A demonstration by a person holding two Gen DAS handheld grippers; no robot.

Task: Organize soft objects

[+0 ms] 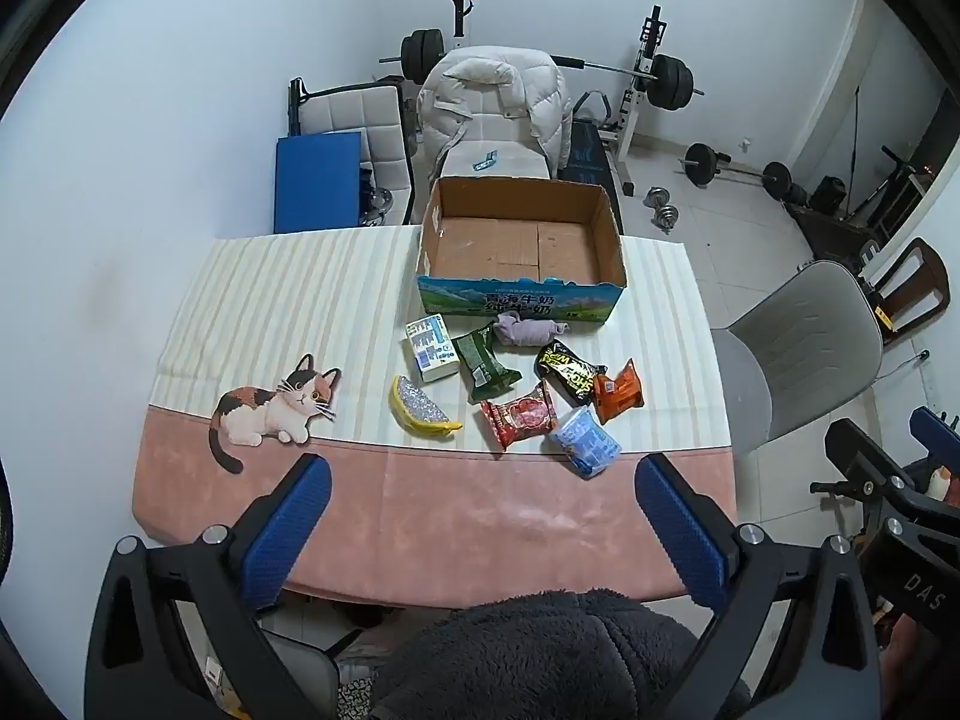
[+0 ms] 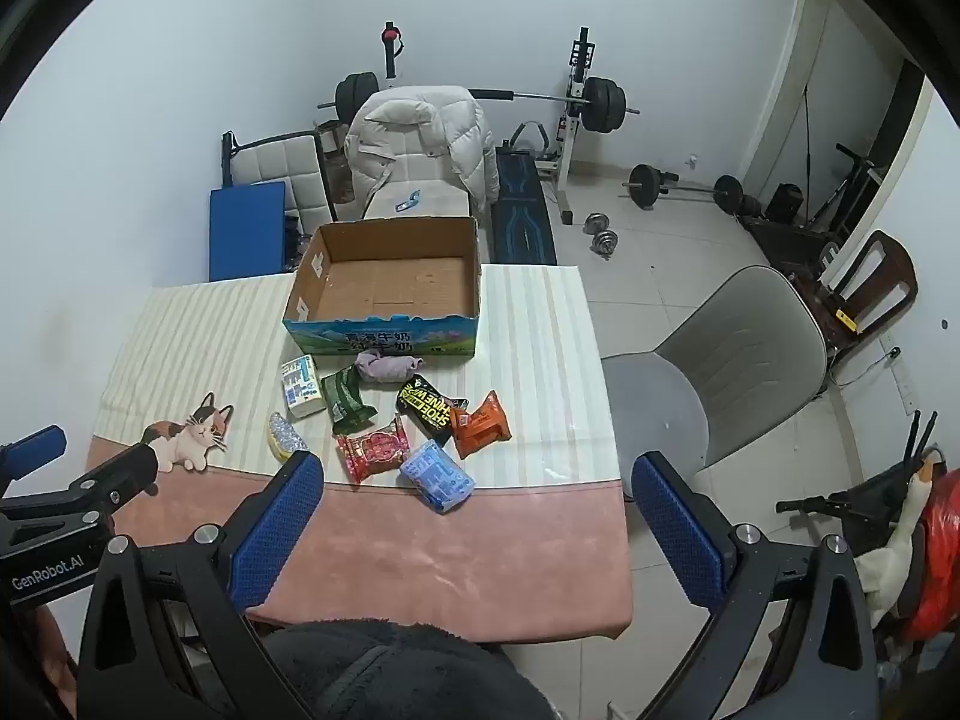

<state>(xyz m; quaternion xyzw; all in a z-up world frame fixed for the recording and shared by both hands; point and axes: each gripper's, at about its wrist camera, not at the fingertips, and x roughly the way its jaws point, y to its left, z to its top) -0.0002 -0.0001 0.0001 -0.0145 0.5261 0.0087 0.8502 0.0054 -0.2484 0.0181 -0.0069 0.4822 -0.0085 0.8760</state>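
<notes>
Yellow banana-shaped toy [image 2: 283,438]: in your right wrist view its near end sits behind your gripper's left finger [image 2: 277,525].
Left gripper [image 2: 78,474]: that view's left edge cuts it off, so you see only one blue tip.
Cardboard box [image 1: 521,240]: its far wall hides the chair seat's front.
Packet print: too small to read, apart from the black one [image 2: 429,411].

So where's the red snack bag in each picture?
Left wrist view: the red snack bag lies just right of center, in front of the cardboard box.
Right wrist view: the red snack bag lies left of center, near the left blue finger.
Shared landmark: in both, the light blue packet sits at its right.
</notes>
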